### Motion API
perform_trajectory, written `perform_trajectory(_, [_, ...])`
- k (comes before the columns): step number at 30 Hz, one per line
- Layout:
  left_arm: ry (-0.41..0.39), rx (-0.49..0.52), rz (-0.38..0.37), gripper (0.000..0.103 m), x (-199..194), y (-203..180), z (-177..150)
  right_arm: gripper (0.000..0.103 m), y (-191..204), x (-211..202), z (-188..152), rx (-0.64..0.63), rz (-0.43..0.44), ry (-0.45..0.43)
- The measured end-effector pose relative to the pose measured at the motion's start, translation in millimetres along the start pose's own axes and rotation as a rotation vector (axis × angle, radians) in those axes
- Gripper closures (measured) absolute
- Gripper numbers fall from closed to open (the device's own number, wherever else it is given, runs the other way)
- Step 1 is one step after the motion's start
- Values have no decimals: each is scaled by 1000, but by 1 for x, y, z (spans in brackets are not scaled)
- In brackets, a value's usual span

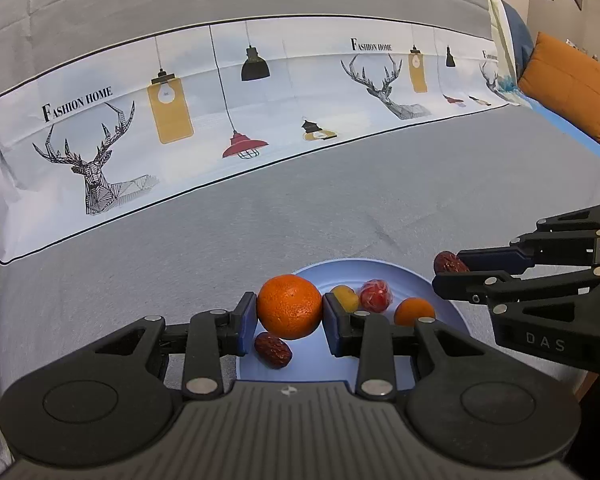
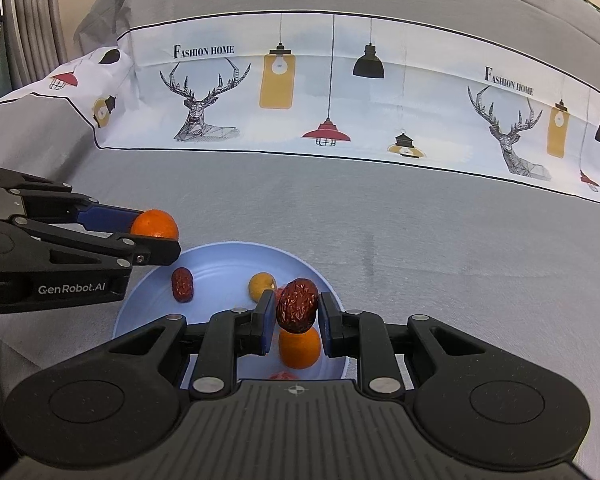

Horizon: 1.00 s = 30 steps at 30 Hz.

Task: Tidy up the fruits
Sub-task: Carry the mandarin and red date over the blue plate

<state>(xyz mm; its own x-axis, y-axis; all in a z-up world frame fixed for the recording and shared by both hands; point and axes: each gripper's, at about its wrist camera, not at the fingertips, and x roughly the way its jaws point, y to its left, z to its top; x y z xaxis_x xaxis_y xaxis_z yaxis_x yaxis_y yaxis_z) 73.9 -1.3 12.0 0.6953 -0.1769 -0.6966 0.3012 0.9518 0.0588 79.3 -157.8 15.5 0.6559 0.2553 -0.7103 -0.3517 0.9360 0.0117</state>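
A pale blue plate [image 1: 404, 276] [image 2: 220, 264] lies on the grey bedspread. My left gripper [image 1: 290, 312] [image 2: 156, 236] is shut on a large orange [image 1: 290, 306] [image 2: 156, 224], held just above the plate's near-left rim. My right gripper [image 2: 296, 312] [image 1: 450, 270] is shut on a wrinkled red date [image 2: 297, 305] [image 1: 448, 263] above the plate. On the plate lie another red date [image 1: 273, 350] [image 2: 182, 283], a small yellow fruit [image 1: 346, 297] [image 2: 261, 285], a red fruit [image 1: 375, 295] and a small orange [image 1: 414, 311] [image 2: 299, 350].
A white printed band with deer and lamps [image 1: 228, 112] [image 2: 332, 92] crosses the bedspread behind the plate. An orange cushion [image 1: 572, 84] lies at the far right. Grey ribbed fabric [image 2: 28, 20] hangs at the far left of the right wrist view.
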Motion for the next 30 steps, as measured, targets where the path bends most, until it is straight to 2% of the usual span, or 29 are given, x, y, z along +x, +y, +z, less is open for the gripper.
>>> perform_trajectory(30, [3, 22, -8, 65, 2, -4, -3, 79, 5, 0, 2, -30, 16, 10])
